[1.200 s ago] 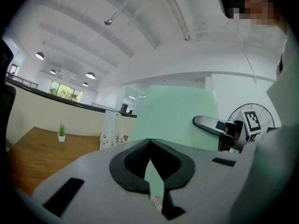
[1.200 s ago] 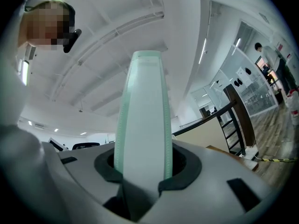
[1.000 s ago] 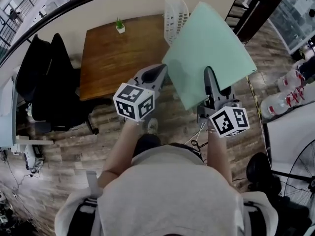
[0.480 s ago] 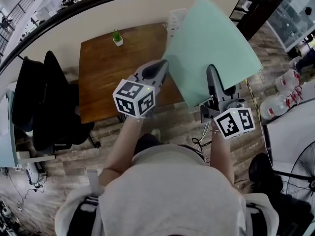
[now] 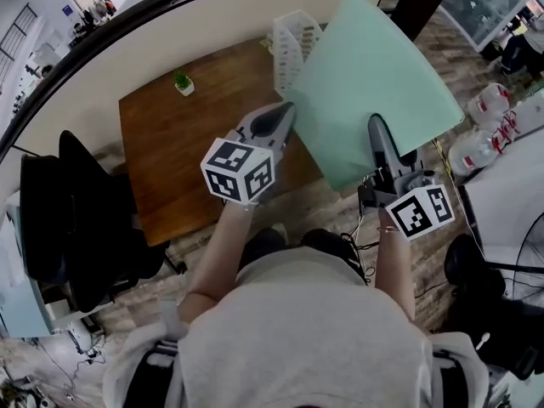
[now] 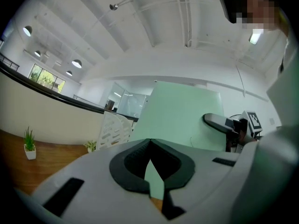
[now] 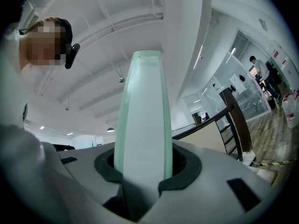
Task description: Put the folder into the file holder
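Observation:
Both grippers hold a mint-green folder [image 5: 365, 83] upright in the air over the right end of the brown table [image 5: 187, 151]. My left gripper [image 5: 285, 113] is shut on the folder's lower left edge; in the left gripper view a thin green strip [image 6: 154, 181] shows between its closed jaws [image 6: 150, 141]. My right gripper [image 5: 378, 126] is shut on the folder's near edge, which rises between its jaws [image 7: 142, 167] in the right gripper view. The white slotted file holder [image 5: 293, 45] stands on the table's far right, just left of the folder; it also shows as the file holder [image 6: 114, 129].
A small potted plant [image 5: 183, 83] stands on the table's far side. A black chair draped with dark clothing [image 5: 76, 219] is to the left. Large water bottles [image 5: 493, 117] and a dark stand [image 5: 476, 270] are on the floor at right. A curved railing runs behind the table.
Both grippers have carried the folder forward toward the table. The table and file holder now sit closer under the folder's left edge. Neither grip has changed.

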Tool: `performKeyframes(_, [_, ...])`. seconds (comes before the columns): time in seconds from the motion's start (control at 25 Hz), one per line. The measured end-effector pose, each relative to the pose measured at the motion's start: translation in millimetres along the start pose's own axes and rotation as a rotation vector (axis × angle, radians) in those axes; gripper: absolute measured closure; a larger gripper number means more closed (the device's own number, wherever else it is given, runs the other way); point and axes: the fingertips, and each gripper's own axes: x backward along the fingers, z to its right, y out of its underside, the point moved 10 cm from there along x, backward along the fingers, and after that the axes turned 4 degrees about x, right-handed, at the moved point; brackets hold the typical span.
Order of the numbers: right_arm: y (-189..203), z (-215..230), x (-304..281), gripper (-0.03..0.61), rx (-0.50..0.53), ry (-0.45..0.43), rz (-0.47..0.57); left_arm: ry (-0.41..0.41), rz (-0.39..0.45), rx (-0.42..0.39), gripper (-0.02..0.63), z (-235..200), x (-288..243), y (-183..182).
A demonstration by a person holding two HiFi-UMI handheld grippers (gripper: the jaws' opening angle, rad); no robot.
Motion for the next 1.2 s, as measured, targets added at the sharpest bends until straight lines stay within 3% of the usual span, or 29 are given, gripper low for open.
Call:
performKeyframes(0.24, [-2,15,10,0.405,0.008,0.038,-0.020,0.039,-0.038,0.027,0.601,-8,-12,10])
performKeyframes(0.56, [-21,41,24,0.405,0.036,0.097,0.017,0.028,-0.046,0.048,0.601,-3,-25,18])
performKeyframes(1.2, [-23,68,-15,0.405,0.158,-0.017,-0.046,-0.061,-0.024,0.069,0.601,-4,-29,10])
